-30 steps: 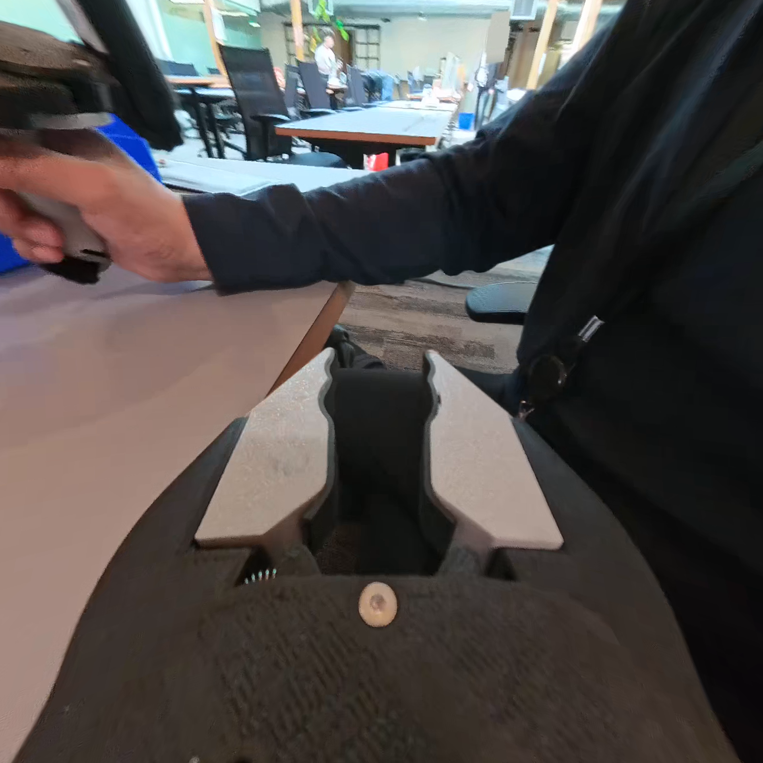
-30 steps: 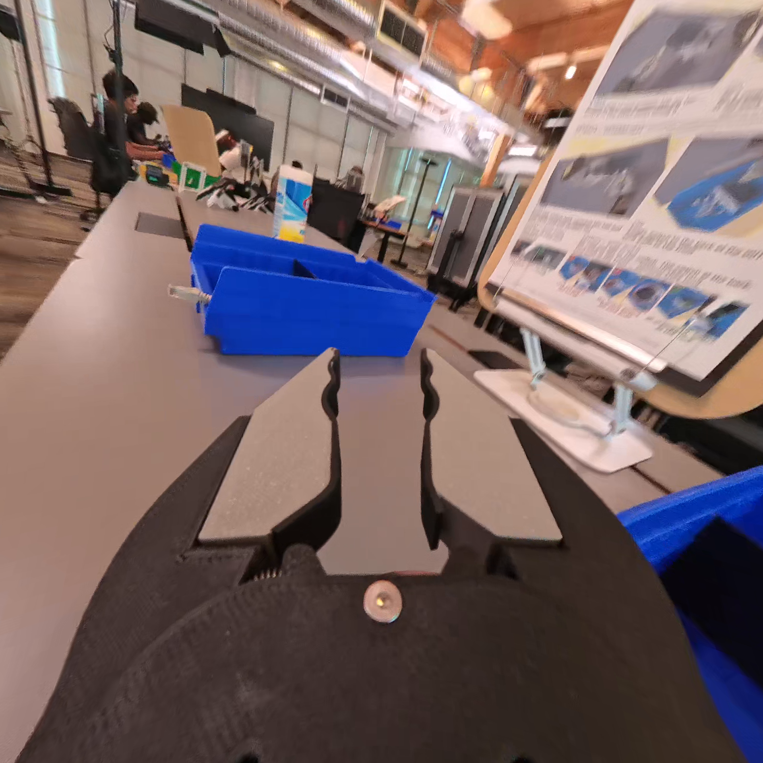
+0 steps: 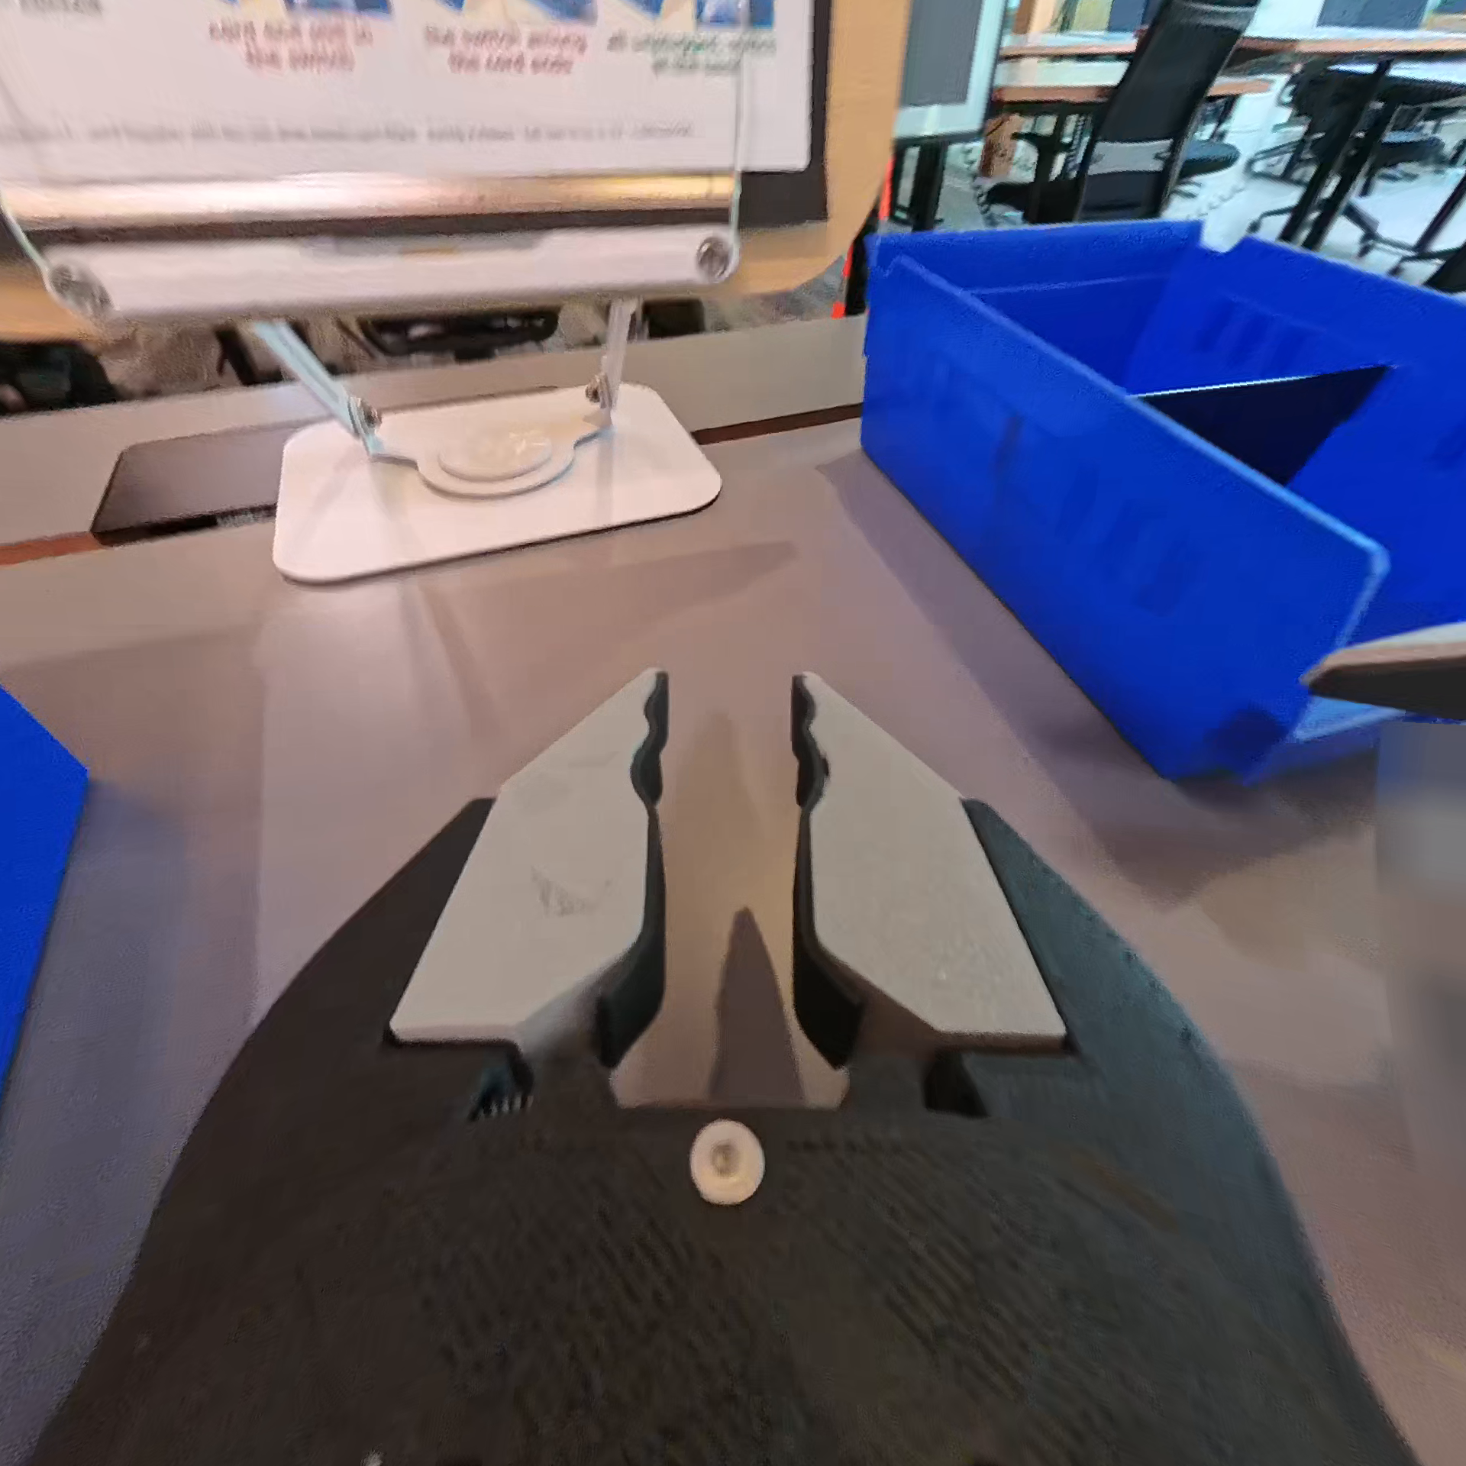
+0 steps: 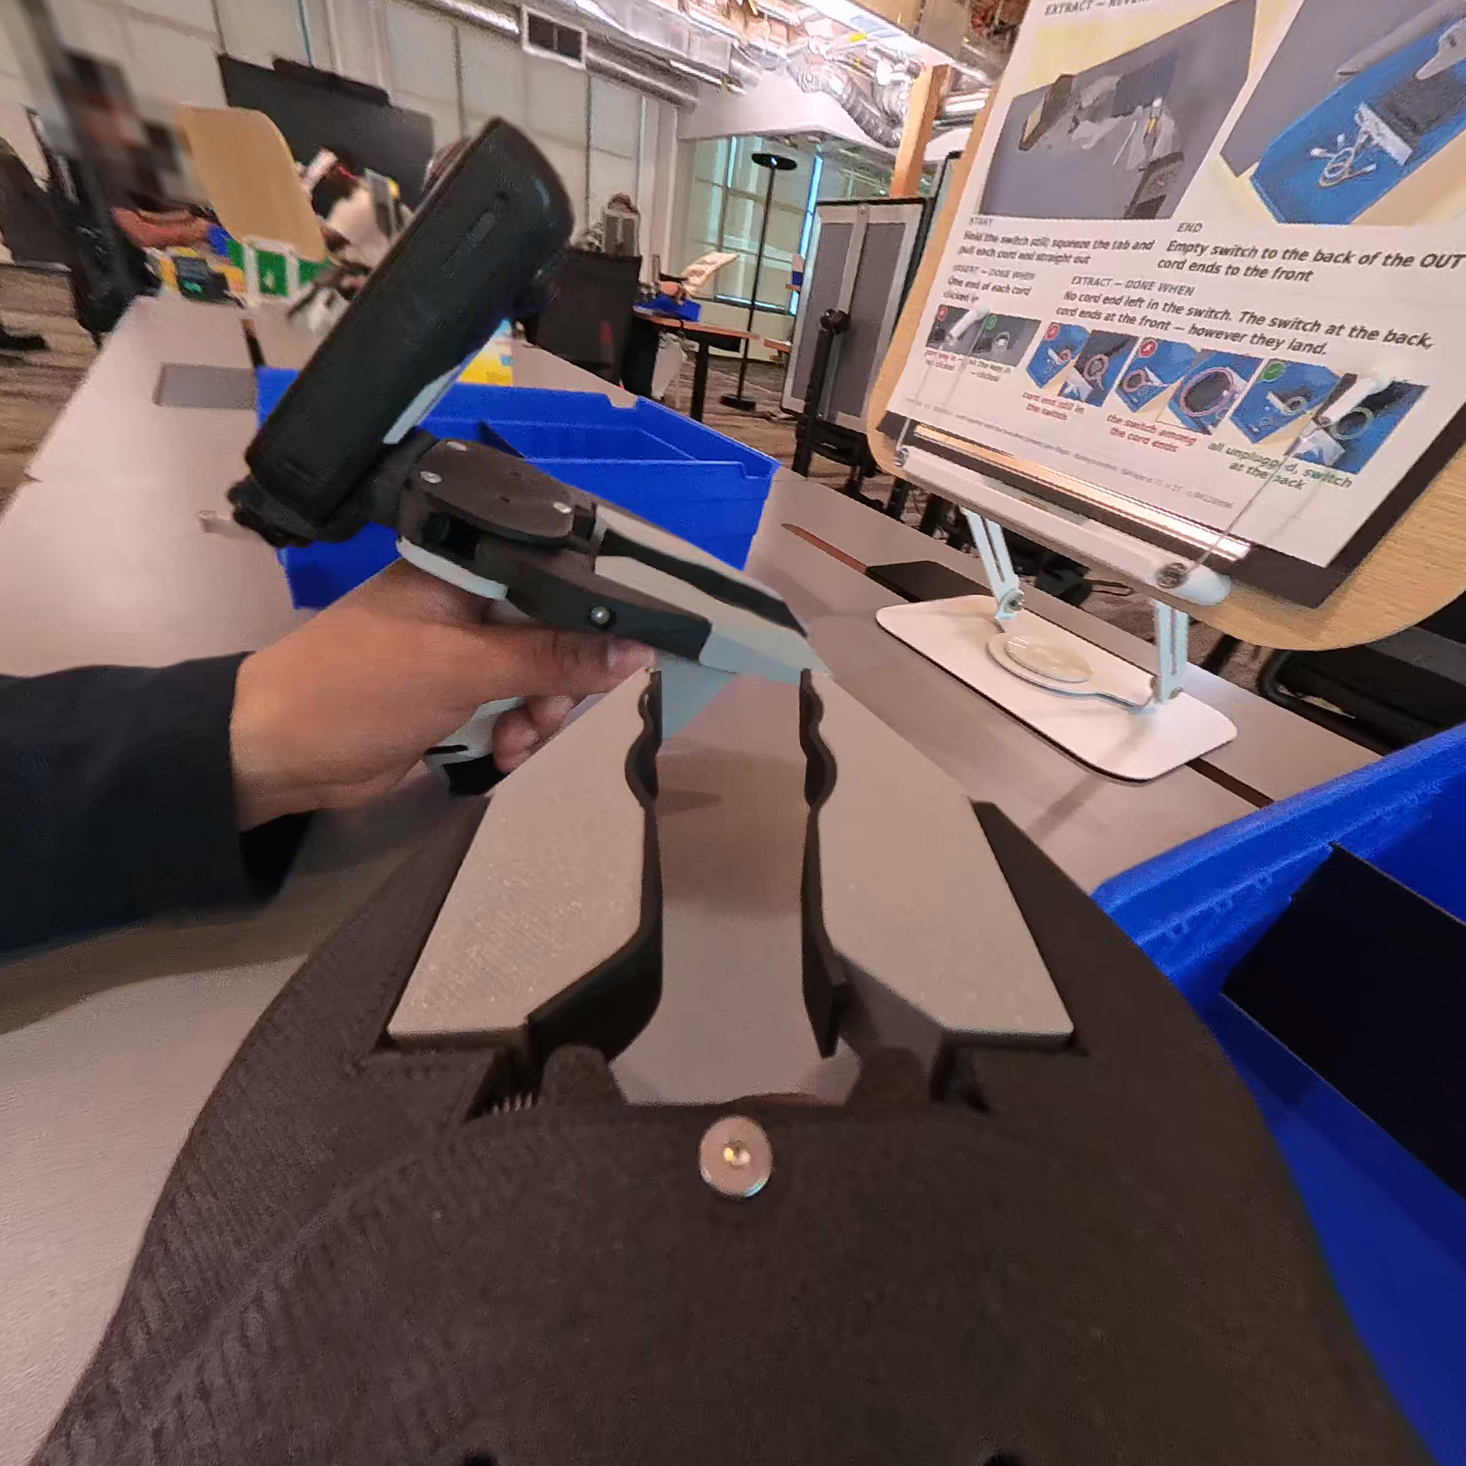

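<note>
Both tools gape empty — left tool (image 3: 728,698) beside blue bin (image 3: 1111,508), right tool (image 4: 728,698) near it

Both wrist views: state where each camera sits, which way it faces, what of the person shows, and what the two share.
Left wrist view: sits on the left gripper, faces across the grey table toward the white document stand and a blue bin; no part of the person shows.
Right wrist view: sits on the right gripper, faces along the table; the left hand and dark sleeve show.
Shared: the stand, the table, the bin by the right gripper.
</note>
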A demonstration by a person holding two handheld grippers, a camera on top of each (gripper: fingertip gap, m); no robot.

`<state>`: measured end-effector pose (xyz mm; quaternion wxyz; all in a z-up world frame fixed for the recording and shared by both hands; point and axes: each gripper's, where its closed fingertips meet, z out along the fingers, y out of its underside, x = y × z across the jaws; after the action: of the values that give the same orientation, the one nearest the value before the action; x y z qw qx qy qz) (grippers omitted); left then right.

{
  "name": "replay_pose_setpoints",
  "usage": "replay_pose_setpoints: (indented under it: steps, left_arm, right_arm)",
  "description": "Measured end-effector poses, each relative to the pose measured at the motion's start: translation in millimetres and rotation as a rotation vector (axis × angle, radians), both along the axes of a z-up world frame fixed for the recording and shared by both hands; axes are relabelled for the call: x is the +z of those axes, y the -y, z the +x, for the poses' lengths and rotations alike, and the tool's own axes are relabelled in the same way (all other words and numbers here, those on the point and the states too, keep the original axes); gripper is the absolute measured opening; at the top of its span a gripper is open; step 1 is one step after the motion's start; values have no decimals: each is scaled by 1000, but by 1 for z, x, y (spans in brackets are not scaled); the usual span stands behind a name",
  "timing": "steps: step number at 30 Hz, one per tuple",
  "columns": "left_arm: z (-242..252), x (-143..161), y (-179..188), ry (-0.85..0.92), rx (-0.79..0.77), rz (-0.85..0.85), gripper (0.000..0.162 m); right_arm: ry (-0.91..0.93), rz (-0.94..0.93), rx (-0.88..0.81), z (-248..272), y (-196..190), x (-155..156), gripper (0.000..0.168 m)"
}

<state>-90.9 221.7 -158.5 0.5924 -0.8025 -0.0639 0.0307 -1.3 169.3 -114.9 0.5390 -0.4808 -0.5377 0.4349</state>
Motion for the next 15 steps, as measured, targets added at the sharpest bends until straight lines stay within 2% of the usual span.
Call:
replay_pose_setpoints:
  steps: [2,5,8,11,15]
  left_arm:
    - [2,-1,-3,31,-46,-56,43]
    - [-15,-4,-2,-57,30,-44,28]
    - [-21,-9,-6,-30,64,-57,29]
    - [-11,-14,-11,8,16,-68,34]
    - [-8,-12,-10,-46,20,-74,35]
  right_arm:
    - [23,2,-12,-6,-4,-6,31]
    - [41,-61,-25,-17,-12,-11,33]
    - [48,-131,-2,-23,-7,-14,34]
    - [41,-105,-4,-25,0,-12,33]
    - [137,-114,-45,-29,-2,-30,37]
